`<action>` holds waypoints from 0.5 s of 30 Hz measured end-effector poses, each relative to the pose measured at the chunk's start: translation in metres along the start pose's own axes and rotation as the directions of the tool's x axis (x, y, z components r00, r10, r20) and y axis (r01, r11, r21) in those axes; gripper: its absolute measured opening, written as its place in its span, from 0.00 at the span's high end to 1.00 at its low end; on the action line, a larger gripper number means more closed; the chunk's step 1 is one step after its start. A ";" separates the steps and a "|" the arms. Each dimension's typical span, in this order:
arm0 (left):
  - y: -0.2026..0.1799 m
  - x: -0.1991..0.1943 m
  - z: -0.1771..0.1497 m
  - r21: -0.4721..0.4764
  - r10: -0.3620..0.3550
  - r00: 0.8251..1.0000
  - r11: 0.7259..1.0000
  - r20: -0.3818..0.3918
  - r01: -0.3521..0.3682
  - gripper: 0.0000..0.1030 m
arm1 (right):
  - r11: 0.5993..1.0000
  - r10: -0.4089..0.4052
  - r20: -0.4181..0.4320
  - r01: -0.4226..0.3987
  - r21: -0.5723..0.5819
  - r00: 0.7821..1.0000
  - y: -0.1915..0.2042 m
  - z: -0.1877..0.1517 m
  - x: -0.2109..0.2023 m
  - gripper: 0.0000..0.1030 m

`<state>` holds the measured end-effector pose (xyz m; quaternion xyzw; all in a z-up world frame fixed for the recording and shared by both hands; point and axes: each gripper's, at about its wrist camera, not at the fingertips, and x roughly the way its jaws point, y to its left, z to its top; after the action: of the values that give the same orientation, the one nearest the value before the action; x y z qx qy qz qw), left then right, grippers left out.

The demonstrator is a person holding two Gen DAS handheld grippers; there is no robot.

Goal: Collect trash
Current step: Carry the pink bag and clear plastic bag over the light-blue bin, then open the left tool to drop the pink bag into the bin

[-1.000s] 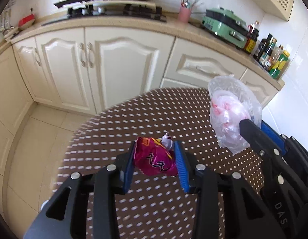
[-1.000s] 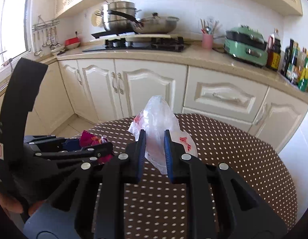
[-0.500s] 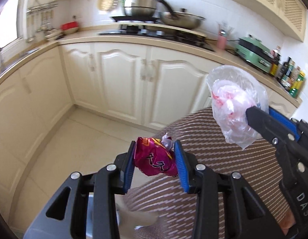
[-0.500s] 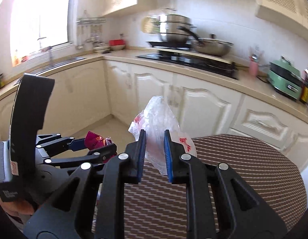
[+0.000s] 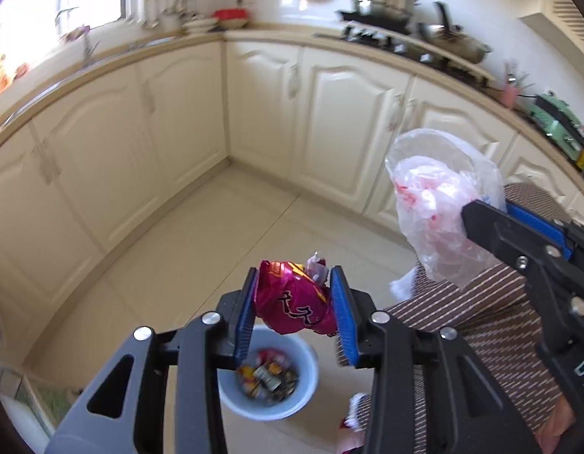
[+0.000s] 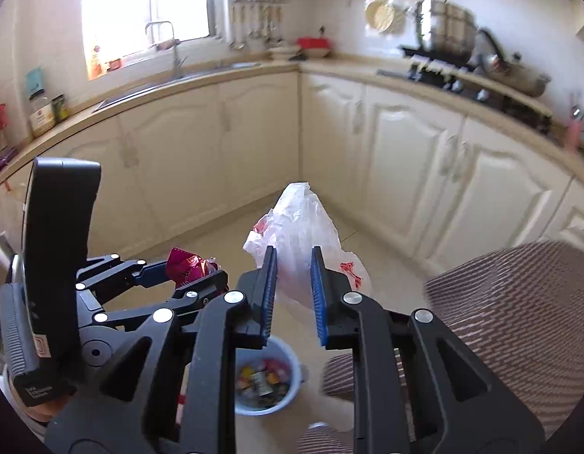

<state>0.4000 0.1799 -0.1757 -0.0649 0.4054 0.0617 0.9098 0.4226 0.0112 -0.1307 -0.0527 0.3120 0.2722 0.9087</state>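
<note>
Left gripper (image 5: pixel 294 304) is clamped on a crumpled magenta foil snack wrapper (image 5: pixel 292 308), right gripper (image 6: pixel 294 295) on a clear crinkled plastic bag (image 6: pixel 303 234); released too early, both could be dropped beside the pale blue round bin (image 5: pixel 307 363) below

A pale tiled floor (image 5: pixel 201 249) ran up to the cream cabinets. On it stood a light blue bin (image 5: pixel 269 382) holding mixed wrappers. Beside the bin, a round bench (image 6: pixel 519 302) with a brown dotted cloth reached in from the right.
</note>
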 end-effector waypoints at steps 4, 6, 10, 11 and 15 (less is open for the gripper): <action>0.034 0.022 -0.029 -0.036 0.029 0.998 0.999 -0.057 -0.031 0.64 | 0.997 0.064 -0.068 -0.060 0.055 0.996 0.027 -0.027 0.034 0.83; 0.049 0.036 -0.043 -0.056 0.030 0.995 0.998 -0.093 -0.035 0.64 | 0.994 0.081 -0.102 -0.073 0.078 0.991 0.035 -0.044 0.048 0.83; 0.068 0.070 -0.069 -0.090 0.010 0.984 0.996 -0.180 -0.026 0.64 | 0.991 0.083 -0.164 -0.065 0.116 0.983 0.041 -0.075 0.073 0.83; 0.071 0.080 -0.074 -0.103 -0.007 0.978 0.995 -0.206 -0.015 0.64 | 0.991 0.078 -0.177 -0.057 0.122 0.981 0.040 -0.082 0.078 0.83; 0.082 0.116 -0.090 -0.148 -0.046 0.957 0.989 -0.286 0.003 0.64 | 0.987 0.065 -0.225 -0.029 0.160 0.972 0.033 -0.108 0.094 0.83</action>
<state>0.3979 0.2525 -0.3271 -0.1446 0.5275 0.0699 0.8343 0.4092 0.0537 -0.2710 -0.0055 0.4365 0.2608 0.8610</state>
